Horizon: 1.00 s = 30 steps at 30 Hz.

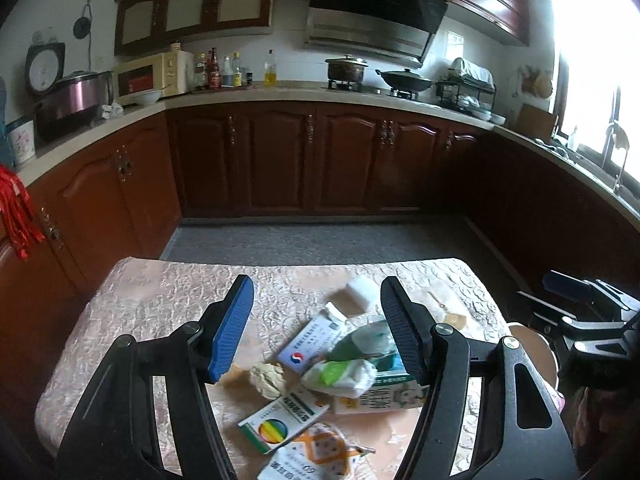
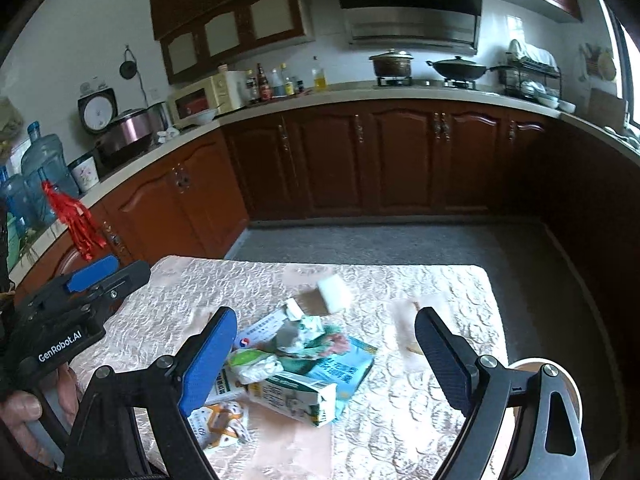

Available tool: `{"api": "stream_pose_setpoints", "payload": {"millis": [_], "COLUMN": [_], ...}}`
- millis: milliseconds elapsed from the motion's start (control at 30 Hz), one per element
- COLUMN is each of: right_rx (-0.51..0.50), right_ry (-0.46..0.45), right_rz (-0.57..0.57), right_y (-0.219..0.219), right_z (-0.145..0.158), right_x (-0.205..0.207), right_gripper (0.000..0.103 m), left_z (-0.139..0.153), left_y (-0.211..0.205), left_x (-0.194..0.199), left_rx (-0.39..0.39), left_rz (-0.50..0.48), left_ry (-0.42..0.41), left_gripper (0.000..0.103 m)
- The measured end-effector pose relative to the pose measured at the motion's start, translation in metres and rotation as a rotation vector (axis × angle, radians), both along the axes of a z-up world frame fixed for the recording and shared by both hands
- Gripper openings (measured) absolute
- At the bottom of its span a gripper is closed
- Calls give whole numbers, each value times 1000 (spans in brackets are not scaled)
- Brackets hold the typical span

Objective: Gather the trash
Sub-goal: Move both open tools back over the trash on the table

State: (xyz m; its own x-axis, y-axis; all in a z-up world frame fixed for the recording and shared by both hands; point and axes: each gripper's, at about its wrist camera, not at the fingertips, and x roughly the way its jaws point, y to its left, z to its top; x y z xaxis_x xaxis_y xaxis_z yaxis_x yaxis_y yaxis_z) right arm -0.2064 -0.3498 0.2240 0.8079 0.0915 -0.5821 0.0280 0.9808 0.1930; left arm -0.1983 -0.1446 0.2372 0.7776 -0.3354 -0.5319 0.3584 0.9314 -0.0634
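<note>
Flat on the table (image 1: pixel 152 304), milk carton (image 2: pixel 294 398) (long axis crosswise), both jaws open, empty.

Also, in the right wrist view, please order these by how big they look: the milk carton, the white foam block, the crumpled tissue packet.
1. milk carton, clearly largest, though also nearest the camera.
2. crumpled tissue packet.
3. white foam block, similar to the packet; it lies farther away, so unsure.

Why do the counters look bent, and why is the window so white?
Left wrist view: the fisheye lens curves the counter, and daylight washes out the window. Right wrist view: same bend, glare only at the right edge, and the white block is slightly blurred.
</note>
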Motion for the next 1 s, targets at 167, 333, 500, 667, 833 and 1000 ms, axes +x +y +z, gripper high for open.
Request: {"api": "stream_pose_setpoints", "payload": {"millis": [167,333,500,667,833,1000], "right_rx": [-11,-8,17,20,50,80], "right_ry": [4,2,19,64,127,190], "right_rz": [24,26,43,69,93,125], "right_y": [7,6,4,4,-2,-2], "right_z": [0,1,-6,-25,-50,-79], "right_x": [6,10,17,31,50,76], "right_gripper": [89,90,91,91,91,84], "left_z": [1,-5,-34,-68,-105,-136], "left_y": [21,44,50,49,47,43], "left_x": [13,28,36,47,63,85], "left_rx": [-37,-69,-52,-30,-25,-19], "left_rz": [19,47,54,46,36,33], "left_ry": [31,85,159,238,329,412], "left_gripper": [65,65,66,66,66,66]}}
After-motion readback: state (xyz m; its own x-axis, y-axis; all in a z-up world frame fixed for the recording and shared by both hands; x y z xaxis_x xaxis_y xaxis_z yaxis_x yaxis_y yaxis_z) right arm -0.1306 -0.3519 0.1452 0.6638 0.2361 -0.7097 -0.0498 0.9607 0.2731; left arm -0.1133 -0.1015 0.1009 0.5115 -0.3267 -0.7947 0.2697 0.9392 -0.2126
